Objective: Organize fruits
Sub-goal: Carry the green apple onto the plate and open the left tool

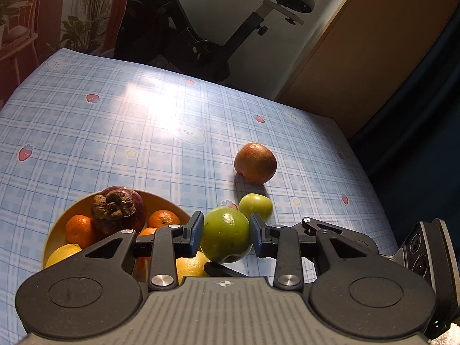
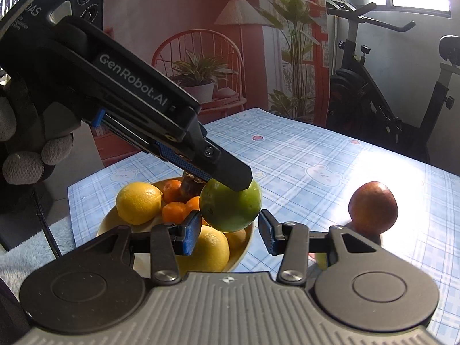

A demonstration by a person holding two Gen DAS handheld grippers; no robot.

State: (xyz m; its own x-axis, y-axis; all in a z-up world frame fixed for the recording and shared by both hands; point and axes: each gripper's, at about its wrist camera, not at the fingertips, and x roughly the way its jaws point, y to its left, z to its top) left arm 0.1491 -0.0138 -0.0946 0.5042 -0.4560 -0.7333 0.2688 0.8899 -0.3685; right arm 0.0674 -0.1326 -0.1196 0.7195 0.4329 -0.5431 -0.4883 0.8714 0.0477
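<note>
Green apple hangs clamped in the left tongs just right of the bowl; next, I judge, it shifts over the rim for release. Right tongs gape apart, empty. Only the left view shows the smaller green fruit on the surface.

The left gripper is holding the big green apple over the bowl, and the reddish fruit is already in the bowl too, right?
Not quite. The left gripper does hold the big green apple by the bowl, but the reddish fruit lies on the tablecloth, outside the bowl; the left wrist view shows it.
</note>
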